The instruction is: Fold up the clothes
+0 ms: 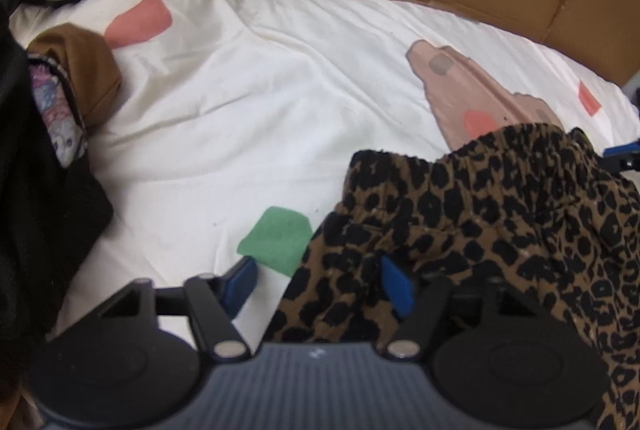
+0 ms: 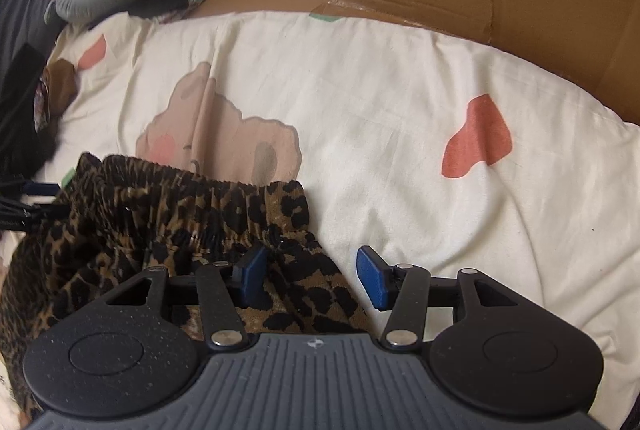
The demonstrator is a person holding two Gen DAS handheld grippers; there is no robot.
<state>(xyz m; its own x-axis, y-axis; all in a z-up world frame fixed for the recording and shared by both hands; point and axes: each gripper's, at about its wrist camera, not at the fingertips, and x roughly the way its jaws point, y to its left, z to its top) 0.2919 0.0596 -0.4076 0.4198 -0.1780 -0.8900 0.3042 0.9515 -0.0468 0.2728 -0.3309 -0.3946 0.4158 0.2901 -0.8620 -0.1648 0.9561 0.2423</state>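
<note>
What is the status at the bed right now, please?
Left tool and right tool open, each straddling a side edge of the leopard-print elastic-waist garment. Garment crumpled on the cream patterned bedsheet, unfolded. Nothing in the way.

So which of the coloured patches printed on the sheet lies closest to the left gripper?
The green patch, just ahead of the left gripper beside the leopard-print garment. The salmon patches lie farther up the sheet.

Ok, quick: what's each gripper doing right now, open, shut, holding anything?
Left gripper: open, leopard garment edge between its pads, not clamped.
Right gripper: open, garment edge between its pads, not clamped.
</note>
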